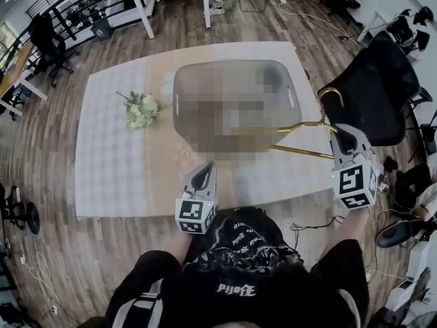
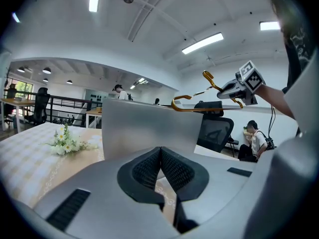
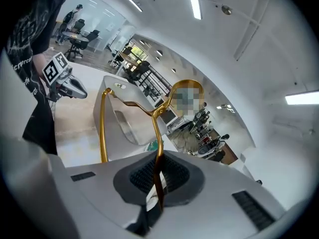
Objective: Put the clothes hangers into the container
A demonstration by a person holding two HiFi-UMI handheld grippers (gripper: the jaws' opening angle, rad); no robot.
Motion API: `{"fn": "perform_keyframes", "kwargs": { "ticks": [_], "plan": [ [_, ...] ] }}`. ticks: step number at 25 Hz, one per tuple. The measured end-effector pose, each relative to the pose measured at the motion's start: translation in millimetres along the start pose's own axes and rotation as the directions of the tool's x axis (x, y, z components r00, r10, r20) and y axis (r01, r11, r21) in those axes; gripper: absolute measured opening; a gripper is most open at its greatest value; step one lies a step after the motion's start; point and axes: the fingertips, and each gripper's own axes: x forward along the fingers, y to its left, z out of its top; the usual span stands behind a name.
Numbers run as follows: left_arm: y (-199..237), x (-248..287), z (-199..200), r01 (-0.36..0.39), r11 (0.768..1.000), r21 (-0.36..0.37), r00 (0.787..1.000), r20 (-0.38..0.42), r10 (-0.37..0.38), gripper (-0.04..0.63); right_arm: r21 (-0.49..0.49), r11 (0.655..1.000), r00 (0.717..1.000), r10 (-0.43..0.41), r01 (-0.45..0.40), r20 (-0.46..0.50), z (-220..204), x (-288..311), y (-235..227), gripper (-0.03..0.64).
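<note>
1. I am pinching the gold clothes hanger (image 3: 158, 148) in the right gripper (image 3: 159, 180), its jaws clamped on the thin wire just below the neck.
2. The hanger is hanging in the air at the right rim of the container (image 1: 232, 63), its arms reaching over the opening, not yet inside.
3. I am keeping the left gripper (image 2: 160, 171) closed on nothing, low over the table (image 1: 116, 162) beside the container's near wall.
4. I am judging the hanger light, stiff and smooth, so it is likely to pivot between the pads. Gripping near the neck, where the wires meet, looks steadiest.
</note>
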Motion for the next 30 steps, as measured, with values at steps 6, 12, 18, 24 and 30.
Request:
{"fn": "perform_keyframes", "kwargs": {
  "ticks": [6, 12, 18, 24, 30],
  "plan": [
    [9, -1, -12, -0.026, 0.999, -0.030, 0.999, -0.039, 0.024, 0.020, -0.084, 0.996, 0.998, 0.019, -0.014, 0.065, 37, 24, -38, 0.009],
    [26, -1, -20, -0.079, 0.994, -0.074, 0.996, -0.054, 0.075, 0.020, -0.199, 0.978, 0.996, 0.072, -0.061, 0.047, 64, 71, -45, 0.009],
    [36, 1, -17, -0.125, 0.988, -0.094, 0.992, -0.047, 0.121, 0.020, -0.303, 0.934, 0.978, 0.208, -0.191, 0.026, 96, 122, -28, 0.008],
    [49, 0, -17, -0.172, 0.979, -0.105, 0.985, -0.040, 0.169, 0.020, -0.402, 0.865, 0.946, 0.323, -0.302, -0.017, 117, 164, 8, 0.009],
    [56, 2, -14, -0.195, 0.974, -0.114, 0.981, -0.041, 0.192, 0.020, -0.467, 0.792, 0.909, 0.410, -0.394, -0.072, 127, 197, 37, 0.009]
  ]
}}
